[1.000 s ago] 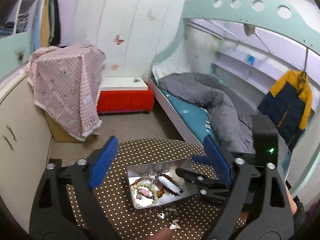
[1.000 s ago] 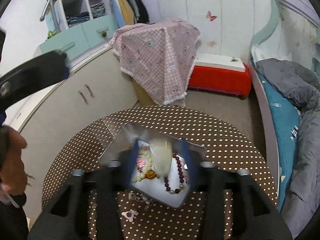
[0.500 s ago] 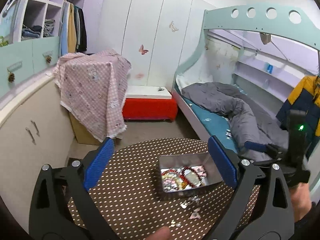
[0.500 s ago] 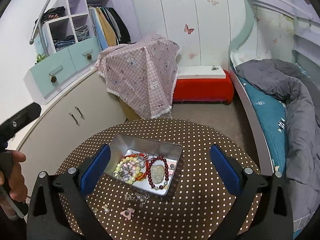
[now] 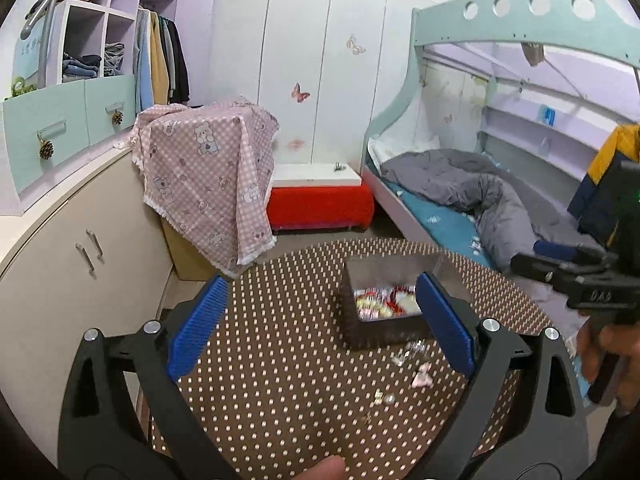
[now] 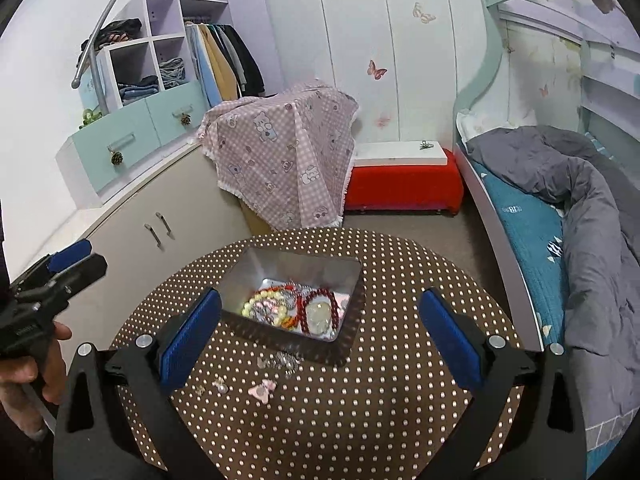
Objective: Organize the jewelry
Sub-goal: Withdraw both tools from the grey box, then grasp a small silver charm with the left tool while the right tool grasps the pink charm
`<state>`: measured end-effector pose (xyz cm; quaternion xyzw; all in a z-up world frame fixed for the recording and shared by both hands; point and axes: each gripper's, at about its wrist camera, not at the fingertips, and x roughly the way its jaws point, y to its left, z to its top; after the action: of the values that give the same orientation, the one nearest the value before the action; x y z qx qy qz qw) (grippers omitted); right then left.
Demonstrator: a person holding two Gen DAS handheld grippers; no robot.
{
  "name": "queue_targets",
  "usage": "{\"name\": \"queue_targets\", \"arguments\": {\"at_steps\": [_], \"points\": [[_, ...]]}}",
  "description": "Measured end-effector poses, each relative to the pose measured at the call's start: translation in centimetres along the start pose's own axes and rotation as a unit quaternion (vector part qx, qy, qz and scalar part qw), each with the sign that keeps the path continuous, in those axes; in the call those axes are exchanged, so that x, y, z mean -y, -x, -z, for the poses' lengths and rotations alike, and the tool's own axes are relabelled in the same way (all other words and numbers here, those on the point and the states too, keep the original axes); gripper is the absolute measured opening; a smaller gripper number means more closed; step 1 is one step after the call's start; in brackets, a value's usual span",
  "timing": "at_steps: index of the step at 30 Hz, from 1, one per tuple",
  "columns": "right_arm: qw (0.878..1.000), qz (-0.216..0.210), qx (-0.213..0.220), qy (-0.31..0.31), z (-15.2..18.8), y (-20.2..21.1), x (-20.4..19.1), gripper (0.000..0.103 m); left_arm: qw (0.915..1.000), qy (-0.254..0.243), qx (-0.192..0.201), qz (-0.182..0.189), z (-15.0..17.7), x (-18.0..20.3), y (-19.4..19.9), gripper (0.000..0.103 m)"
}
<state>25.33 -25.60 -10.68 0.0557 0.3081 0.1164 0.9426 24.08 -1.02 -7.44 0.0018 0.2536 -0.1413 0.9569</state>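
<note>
A metal tin (image 6: 248, 276) (image 5: 384, 330) stands on the round dotted table (image 6: 400, 380) and holds bead bracelets (image 6: 296, 308), pale and dark red. Small loose pieces, among them a pink bow (image 6: 262, 389) (image 5: 422, 376) and silvery bits (image 6: 282, 360), lie on the cloth just in front of the tin. My right gripper (image 6: 318, 336) is open and empty, held back above the near side of the table. My left gripper (image 5: 320, 326) is open and empty, to the left of the tin and raised.
A beige cabinet (image 6: 132, 216) runs along the left. A box under pink checked cloth (image 6: 280, 160) and a red bench (image 6: 400, 184) stand beyond the table. A bed with a grey duvet (image 6: 580, 208) lies to the right.
My right gripper has opened and pulled back from the tin, leaving the bracelets inside. My left gripper has drawn back and swung left, so the tin sits further right in its view.
</note>
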Motion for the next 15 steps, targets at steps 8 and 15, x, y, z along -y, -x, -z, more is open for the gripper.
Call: {"name": "queue_targets", "arguments": {"at_steps": [8, 15], "points": [[1.000, 0.006, -0.022, 0.001, 2.9, -0.6, -0.2, 0.096, 0.9987, -0.039, -0.031, 0.006, 3.5, 1.4, -1.1, 0.093], [0.999, 0.002, -0.042, -0.001, 4.9, -1.3, -0.4, 0.096, 0.9968, -0.044, -0.065, 0.017, 6.4, 1.7, -2.1, 0.093]]}}
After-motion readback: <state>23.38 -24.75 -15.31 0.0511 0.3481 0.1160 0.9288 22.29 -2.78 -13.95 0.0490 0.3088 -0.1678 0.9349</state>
